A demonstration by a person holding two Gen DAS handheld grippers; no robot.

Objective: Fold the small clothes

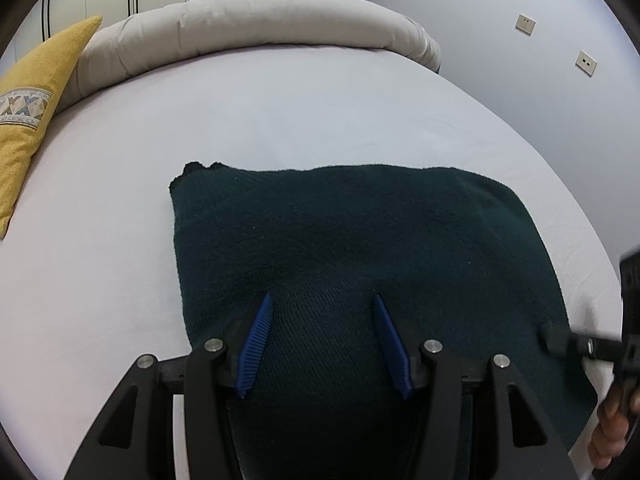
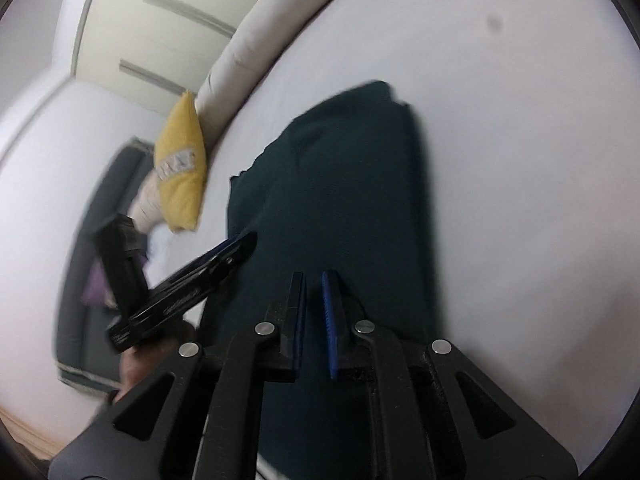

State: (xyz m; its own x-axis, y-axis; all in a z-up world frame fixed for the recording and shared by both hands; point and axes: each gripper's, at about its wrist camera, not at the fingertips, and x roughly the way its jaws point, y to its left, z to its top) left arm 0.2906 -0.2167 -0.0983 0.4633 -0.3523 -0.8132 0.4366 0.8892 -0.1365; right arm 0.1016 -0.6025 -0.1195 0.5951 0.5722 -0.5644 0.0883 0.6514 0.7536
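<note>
A dark green knitted garment (image 1: 352, 248) lies folded into a rough rectangle on the white bed sheet (image 1: 248, 120). My left gripper (image 1: 322, 300) is open over its near edge, blue pads spread wide, holding nothing. My right gripper (image 2: 316, 276) has its jaws nearly closed, a narrow gap between the pads, over the garment's (image 2: 344, 184) near edge; whether cloth is pinched is not clear. The right gripper also shows at the right edge of the left wrist view (image 1: 560, 340), touching the garment's right edge. The left gripper shows in the right wrist view (image 2: 236, 248).
A yellow cushion (image 1: 28, 120) lies at the left of the bed, and a rolled beige duvet (image 1: 260, 20) runs along the far edge. A wall with sockets (image 1: 584, 60) stands to the right. A dark sofa (image 2: 100, 208) sits beyond the bed.
</note>
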